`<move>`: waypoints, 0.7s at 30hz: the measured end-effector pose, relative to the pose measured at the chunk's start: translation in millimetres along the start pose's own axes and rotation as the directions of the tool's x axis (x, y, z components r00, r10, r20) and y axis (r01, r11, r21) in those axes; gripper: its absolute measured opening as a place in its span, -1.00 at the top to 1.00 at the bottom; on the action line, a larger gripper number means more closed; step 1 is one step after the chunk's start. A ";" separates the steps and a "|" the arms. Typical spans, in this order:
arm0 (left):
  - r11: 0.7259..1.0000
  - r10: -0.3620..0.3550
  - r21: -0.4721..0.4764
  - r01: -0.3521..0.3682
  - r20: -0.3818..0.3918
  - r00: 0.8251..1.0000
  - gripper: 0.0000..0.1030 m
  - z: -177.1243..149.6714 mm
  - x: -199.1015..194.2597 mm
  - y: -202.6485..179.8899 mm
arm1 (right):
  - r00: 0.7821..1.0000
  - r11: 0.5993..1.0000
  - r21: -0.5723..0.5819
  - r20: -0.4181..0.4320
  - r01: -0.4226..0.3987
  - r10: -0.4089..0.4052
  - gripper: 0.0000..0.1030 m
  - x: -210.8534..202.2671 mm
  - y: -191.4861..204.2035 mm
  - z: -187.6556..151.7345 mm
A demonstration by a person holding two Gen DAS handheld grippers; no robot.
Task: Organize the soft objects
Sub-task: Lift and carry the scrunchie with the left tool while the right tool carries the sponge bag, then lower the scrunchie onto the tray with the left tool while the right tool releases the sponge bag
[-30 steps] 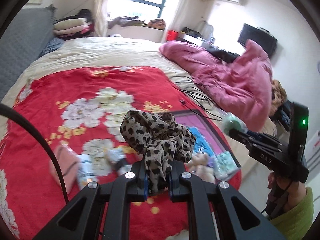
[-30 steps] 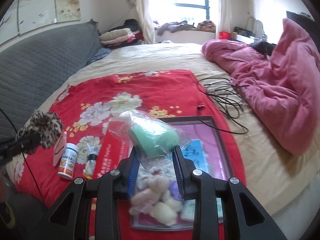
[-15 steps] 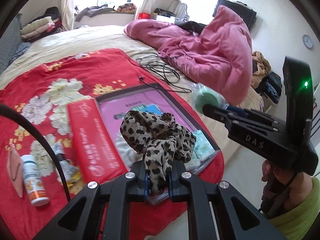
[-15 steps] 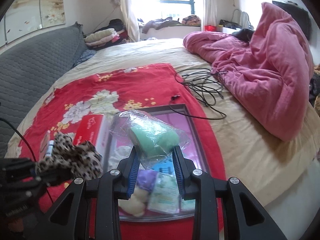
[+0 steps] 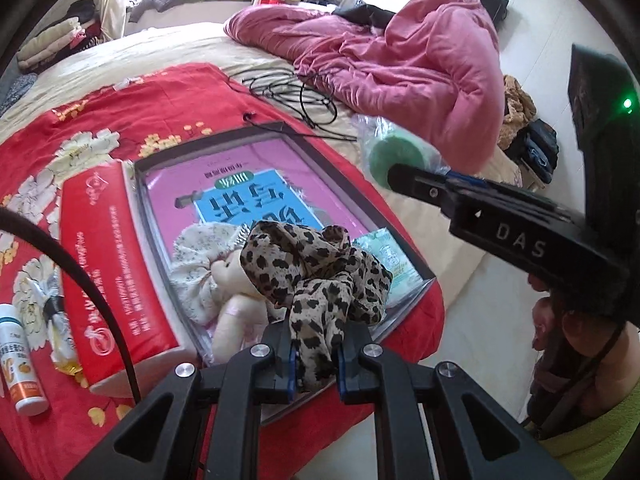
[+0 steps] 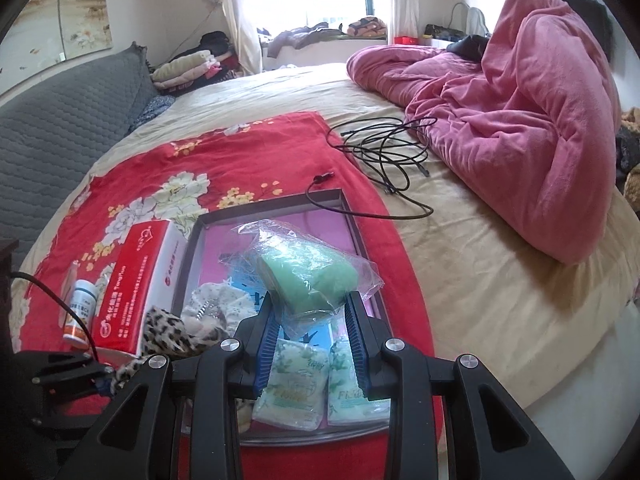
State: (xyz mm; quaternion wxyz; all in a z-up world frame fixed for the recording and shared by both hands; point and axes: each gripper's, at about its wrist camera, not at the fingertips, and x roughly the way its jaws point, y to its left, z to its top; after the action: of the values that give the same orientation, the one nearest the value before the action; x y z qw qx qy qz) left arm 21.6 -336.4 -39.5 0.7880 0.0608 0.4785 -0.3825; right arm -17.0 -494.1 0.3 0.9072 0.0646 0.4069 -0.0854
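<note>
My left gripper point(image 5: 316, 354) is shut on a leopard-print scrunchie point(image 5: 316, 272) and holds it over the near end of a shallow grey-rimmed box point(image 5: 212, 142) with a pink bottom. The scrunchie also shows in the right wrist view point(image 6: 168, 330). My right gripper point(image 6: 312, 320) is shut on a green soft item in a clear plastic bag point(image 6: 306, 276), above the box point(image 6: 272, 202); it also shows in the left wrist view point(image 5: 394, 156). In the box lie a cream plush toy point(image 5: 236, 308), a floral cloth point(image 5: 200, 256) and tissue packs point(image 6: 290, 386).
A red tissue box point(image 5: 108, 256) lies left of the box on the red floral blanket point(image 6: 224, 148). A white pill bottle point(image 5: 20, 364) lies farther left. Black cables point(image 6: 384, 156) and a pink quilt point(image 6: 520, 120) lie on the bed to the right.
Both grippers have moved right and closer over the box, each still shut on its item. The scrunchie now hangs above the plush toy at the box's near end.
</note>
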 end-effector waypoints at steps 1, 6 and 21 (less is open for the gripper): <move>1.000 0.005 0.001 -0.005 -0.004 1.000 0.73 0.1 3.2 1.0 | 1.000 1.000 -0.002 -0.004 0.001 -0.001 0.35 2.4 -0.3 0.2; 1.000 0.028 -0.009 -0.028 -0.041 0.999 0.73 2.0 20.4 12.7 | 1.000 1.000 -0.002 -0.026 0.006 -0.006 0.35 15.6 -1.6 -1.3; 0.998 0.044 -0.035 -0.046 -0.042 0.998 0.73 4.6 27.3 31.5 | 0.993 0.999 -0.016 -0.106 0.046 -0.048 0.34 66.6 0.3 -10.4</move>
State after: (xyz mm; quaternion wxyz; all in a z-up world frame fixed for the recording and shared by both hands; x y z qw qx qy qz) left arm 52.5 -331.4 -67.4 0.7873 0.0652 0.5001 -0.3547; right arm 19.1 -498.8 -56.5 0.8823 0.0535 0.4567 -0.1004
